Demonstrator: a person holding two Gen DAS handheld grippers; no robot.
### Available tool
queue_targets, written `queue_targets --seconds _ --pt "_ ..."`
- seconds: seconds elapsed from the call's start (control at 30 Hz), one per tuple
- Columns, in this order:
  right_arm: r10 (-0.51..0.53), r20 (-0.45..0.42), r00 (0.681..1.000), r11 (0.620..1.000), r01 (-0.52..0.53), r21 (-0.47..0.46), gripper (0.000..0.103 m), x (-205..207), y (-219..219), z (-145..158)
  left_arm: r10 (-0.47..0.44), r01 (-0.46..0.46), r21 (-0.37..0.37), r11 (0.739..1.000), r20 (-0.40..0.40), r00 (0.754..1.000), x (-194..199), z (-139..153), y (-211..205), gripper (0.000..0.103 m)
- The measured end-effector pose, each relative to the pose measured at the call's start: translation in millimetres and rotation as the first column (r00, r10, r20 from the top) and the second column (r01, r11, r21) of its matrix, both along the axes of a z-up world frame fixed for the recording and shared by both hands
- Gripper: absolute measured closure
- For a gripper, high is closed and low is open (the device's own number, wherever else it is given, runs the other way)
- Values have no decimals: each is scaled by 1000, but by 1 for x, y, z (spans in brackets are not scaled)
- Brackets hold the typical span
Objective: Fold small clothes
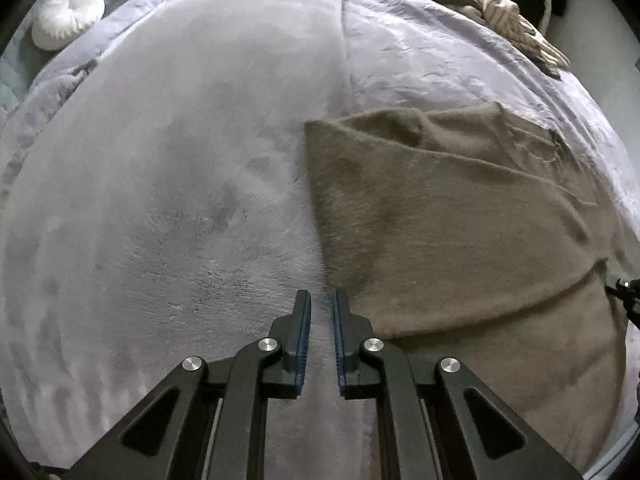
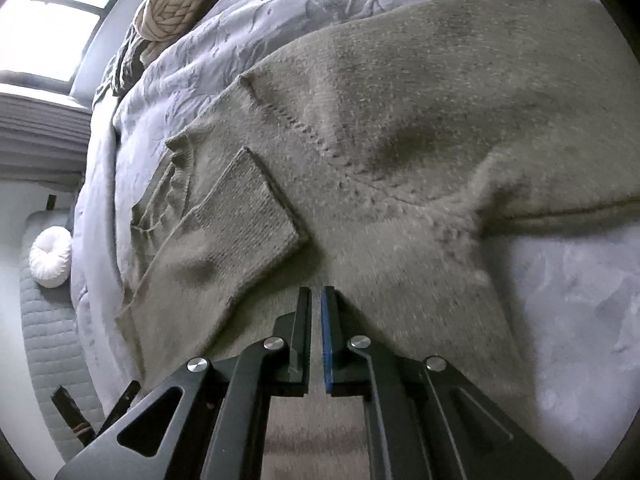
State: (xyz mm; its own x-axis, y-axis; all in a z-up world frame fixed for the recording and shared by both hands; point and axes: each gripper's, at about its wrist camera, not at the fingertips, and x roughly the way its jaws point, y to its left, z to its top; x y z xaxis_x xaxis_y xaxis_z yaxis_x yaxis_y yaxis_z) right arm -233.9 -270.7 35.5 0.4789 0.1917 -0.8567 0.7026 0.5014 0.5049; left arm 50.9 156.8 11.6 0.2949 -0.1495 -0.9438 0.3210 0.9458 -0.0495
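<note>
Left wrist view: left gripper (image 1: 320,300) hovering over the grey blanket (image 1: 160,200) on the bed, jaws narrow and holding nothing, just beside the near left edge of the brown sweater (image 1: 460,232) lying partly folded. Right wrist view: right gripper (image 2: 317,300) low over the sweater (image 2: 400,120), jaws nearly together with no cloth visibly pinched, folded sleeve (image 2: 248,216) just ahead to the left. Mid-fold by the look of it; next move likely calls for opening wider and pinching an edge.

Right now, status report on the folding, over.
Left tongs nearly closed, empty, at sweater edge. Right tongs nearly closed, empty, over sweater. Sleeve folded in. Nothing blocking.
</note>
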Motion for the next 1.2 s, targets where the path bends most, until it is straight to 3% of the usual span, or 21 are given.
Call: queue_targets --seconds 0.17,0.2,0.23,0.27,0.3,0.37,0.4,0.53,0.67,0.8,0.87,1.0,1.2 --pt "37 -10 999 999 -37 -2 97 2 14 7 -12 12 -26 1000 -3 1000 -10 14 -27 89" --pt "46 -11 999 999 -46 -4 97 1 17 8 -13 13 -32 999 -6 1000 -13 15 -34 68" --pt "53 -12 999 999 -53 -5 94 0 19 9 -10 10 -40 999 -4 1000 -15 16 -38 24" --pt "58 -12 998 998 -58 -5 88 -1 21 9 -2 2 -57 998 8 1000 -19 19 -44 7" --pt "63 -11 998 998 -63 -4 83 -2 23 10 1 0 -62 998 23 1000 -22 21 -51 1" --pt "69 -8 998 998 -69 -9 59 -6 26 12 -20 22 -55 998 38 999 -26 22 -64 1" --pt "71 -2 998 997 -71 -9 55 -7 26 12 -25 26 -48 998 33 999 -25 21 -70 1" --pt "67 8 998 998 -67 -5 53 -14 24 15 -28 28 -2 1000 17 999 -32 19 -79 1" --pt "54 22 998 998 -54 -16 38 -24 16 19 -23 24 61 998 -14 1000 -32 9 -98 1" --pt "22 38 999 999 -21 -36 34 -40 1 24 -78 83 106 991 -49 996 -40 0 -123 1" --pt "-2 47 999 999 4 -48 28 -51 -9 27 -107 112 130 985 -47 993 -45 -2 -137 1" --pt "-56 53 997 995 60 -80 23 -70 -29 32 -153 157 137 978 -43 987 -57 -2 -162 1" --pt "-218 49 975 975 220 -40 23 -106 -73 30 -200 208 126 970 -75 977 -69 -3 -192 1"
